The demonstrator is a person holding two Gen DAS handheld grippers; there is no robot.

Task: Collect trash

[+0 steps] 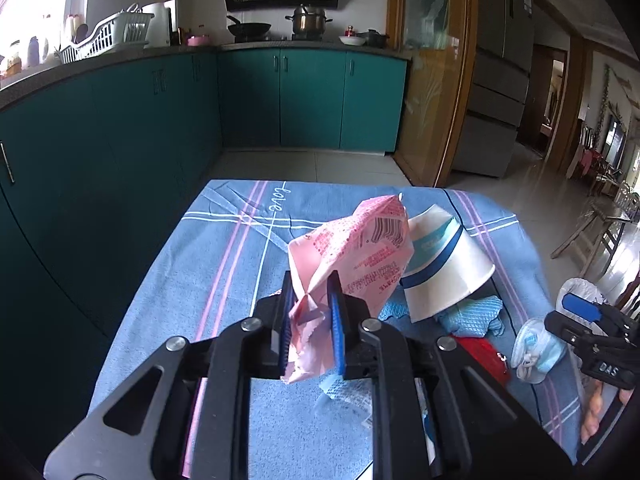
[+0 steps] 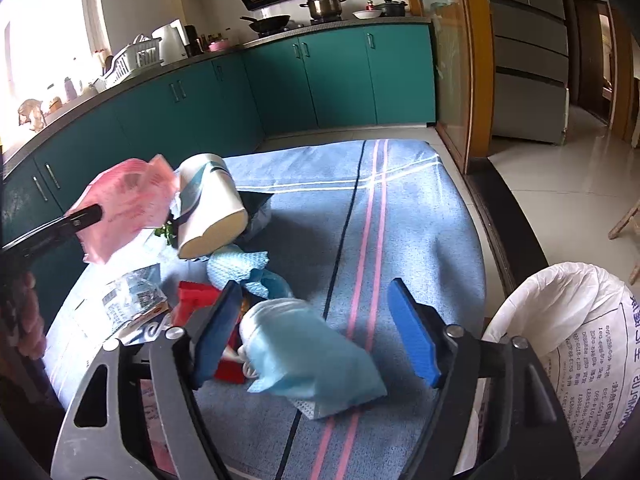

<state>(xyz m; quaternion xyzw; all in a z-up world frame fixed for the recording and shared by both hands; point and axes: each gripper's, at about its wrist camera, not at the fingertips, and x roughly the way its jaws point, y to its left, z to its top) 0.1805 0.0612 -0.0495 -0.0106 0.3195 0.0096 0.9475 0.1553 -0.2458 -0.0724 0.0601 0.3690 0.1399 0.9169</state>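
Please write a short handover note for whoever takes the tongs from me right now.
Left tongs: shut on the pink wrapper, held above the blue cloth.
Right tongs: open, the blue face mask between the jaws, not gripped.
White sack: open, beside the right tongs.
Left on the cloth: paper cup on its side, blue rag, red packet, clear wrapper.
Done: wrapper picked up. Not yet bagged.
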